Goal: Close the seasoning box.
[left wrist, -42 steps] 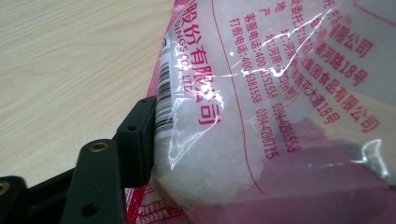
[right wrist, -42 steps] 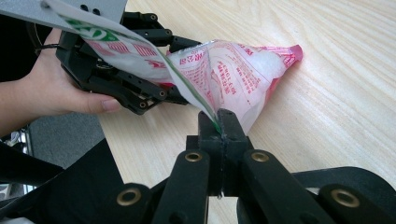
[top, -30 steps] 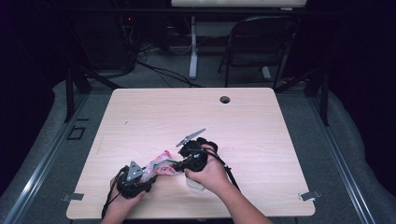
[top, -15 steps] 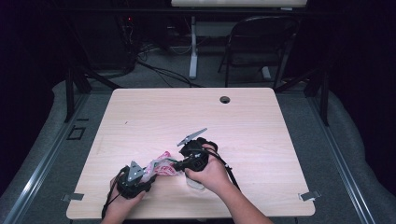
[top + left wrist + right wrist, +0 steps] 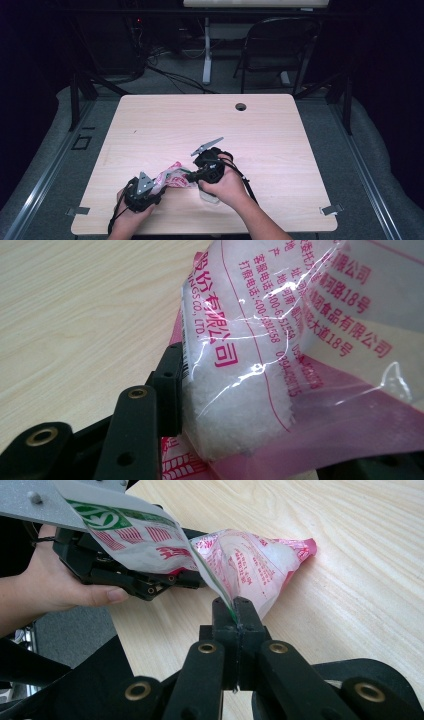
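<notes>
A clear plastic bag (image 5: 280,340) with pink print holds white granules and lies low over the table's near side (image 5: 172,177). My left gripper (image 5: 270,440) has it between its jaws, which have just been closing. The left pad (image 5: 172,385) presses on the bag's side. My right gripper (image 5: 235,611) is shut on a thin edge of the bag's film (image 5: 250,562), which stretches up and left from its tips. In the high view the left gripper (image 5: 159,186) and the right gripper (image 5: 192,175) face each other across the bag.
The wooden table (image 5: 280,135) has a cable hole (image 5: 240,106) near its far edge. A pale, clear thing (image 5: 210,196) lies under the right hand. A folding chair (image 5: 280,45) stands behind the table. Both hands work close to the front edge.
</notes>
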The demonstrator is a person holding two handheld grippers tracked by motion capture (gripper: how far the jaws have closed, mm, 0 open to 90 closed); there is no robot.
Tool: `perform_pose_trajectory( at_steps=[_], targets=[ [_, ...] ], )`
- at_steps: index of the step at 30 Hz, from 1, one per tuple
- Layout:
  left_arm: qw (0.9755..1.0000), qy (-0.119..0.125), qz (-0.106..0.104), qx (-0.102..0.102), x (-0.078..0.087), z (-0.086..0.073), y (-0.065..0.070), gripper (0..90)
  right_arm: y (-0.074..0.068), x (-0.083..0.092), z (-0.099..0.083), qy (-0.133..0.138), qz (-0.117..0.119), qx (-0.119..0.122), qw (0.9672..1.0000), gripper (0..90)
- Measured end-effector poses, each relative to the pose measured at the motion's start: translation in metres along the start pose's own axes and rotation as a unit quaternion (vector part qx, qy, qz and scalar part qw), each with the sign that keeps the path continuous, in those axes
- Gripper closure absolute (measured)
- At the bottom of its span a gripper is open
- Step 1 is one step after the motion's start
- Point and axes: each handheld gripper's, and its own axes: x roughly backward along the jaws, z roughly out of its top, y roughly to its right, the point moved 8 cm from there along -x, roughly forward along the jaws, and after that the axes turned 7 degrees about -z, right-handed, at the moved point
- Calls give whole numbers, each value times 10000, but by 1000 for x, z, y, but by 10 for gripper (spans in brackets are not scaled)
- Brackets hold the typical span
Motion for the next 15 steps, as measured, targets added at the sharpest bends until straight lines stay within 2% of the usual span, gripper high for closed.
perform_pose_trajectory(
  at_steps=[4, 15],
  targets=[
    [10000, -5, 74, -46, 1, 2, 0, 556, 1, 1, 0, 26, 17, -17, 10000, 900],
    [9999, 37, 105, -57, 3, 3, 1, 561, 2, 2, 1, 72, 19, -51, 10000, 900]
  ],
)
